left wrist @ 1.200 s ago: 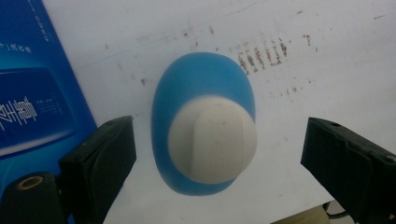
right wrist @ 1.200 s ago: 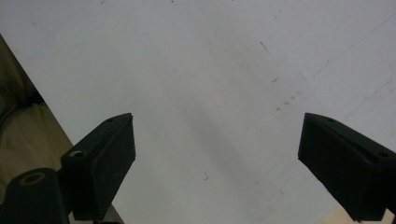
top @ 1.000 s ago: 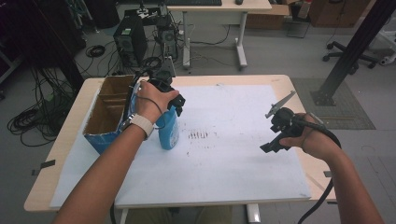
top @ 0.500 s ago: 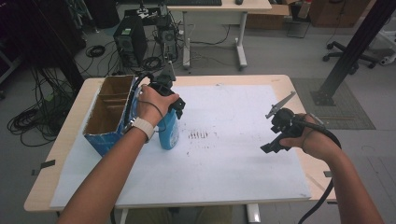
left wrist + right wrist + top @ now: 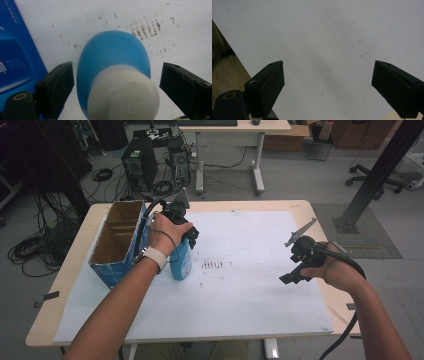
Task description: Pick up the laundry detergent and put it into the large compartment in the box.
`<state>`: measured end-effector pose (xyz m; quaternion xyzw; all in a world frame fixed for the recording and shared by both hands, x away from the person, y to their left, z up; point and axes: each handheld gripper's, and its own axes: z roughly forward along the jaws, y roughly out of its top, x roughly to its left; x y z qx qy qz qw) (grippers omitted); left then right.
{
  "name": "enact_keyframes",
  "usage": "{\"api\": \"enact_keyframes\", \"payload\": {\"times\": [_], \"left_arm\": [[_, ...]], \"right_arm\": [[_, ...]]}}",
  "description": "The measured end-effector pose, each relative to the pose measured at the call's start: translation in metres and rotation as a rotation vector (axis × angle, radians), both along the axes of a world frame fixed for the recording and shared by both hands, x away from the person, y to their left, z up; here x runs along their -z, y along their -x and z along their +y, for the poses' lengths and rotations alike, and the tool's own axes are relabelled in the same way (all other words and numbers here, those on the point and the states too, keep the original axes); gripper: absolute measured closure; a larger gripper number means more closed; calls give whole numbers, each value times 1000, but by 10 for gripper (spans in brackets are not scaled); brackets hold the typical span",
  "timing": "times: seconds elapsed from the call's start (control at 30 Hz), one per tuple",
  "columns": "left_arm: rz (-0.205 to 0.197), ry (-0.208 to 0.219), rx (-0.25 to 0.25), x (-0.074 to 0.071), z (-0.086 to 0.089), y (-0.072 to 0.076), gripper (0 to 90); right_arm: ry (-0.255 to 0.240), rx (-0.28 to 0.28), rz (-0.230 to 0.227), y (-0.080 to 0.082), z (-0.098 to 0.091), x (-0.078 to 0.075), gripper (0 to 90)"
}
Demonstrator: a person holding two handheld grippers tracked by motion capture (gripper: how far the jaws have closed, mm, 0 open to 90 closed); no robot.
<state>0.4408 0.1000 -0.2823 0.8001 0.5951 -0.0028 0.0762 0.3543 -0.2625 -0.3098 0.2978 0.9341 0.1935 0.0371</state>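
Beside box (image 5: 117,245), bottle (image 5: 112,75) btwn closing jaws

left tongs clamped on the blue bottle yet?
No. In the left gripper view the left tongs straddle the blue bottle, with a gap showing between each pad and its sides.

Each gripper has two black, blocky jaws with flat inner pads. On the left gripper (image 5: 117,82), a brass-ringed hole sits below the left jaw. The right gripper (image 5: 328,82) has the same hole there, and recessed screw holes in both jaws. A black cable trails behind each. The left wrist wears a white watch band (image 5: 154,256). Forearms are bare.
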Motion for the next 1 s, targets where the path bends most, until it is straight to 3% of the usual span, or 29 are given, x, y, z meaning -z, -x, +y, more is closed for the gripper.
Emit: {"api": "enact_keyframes", "payload": {"times": [1.0], "left_arm": [[2,11,10,6,5,0,291]], "right_arm": [[-2,5,5,1,-1,2,112]]}}
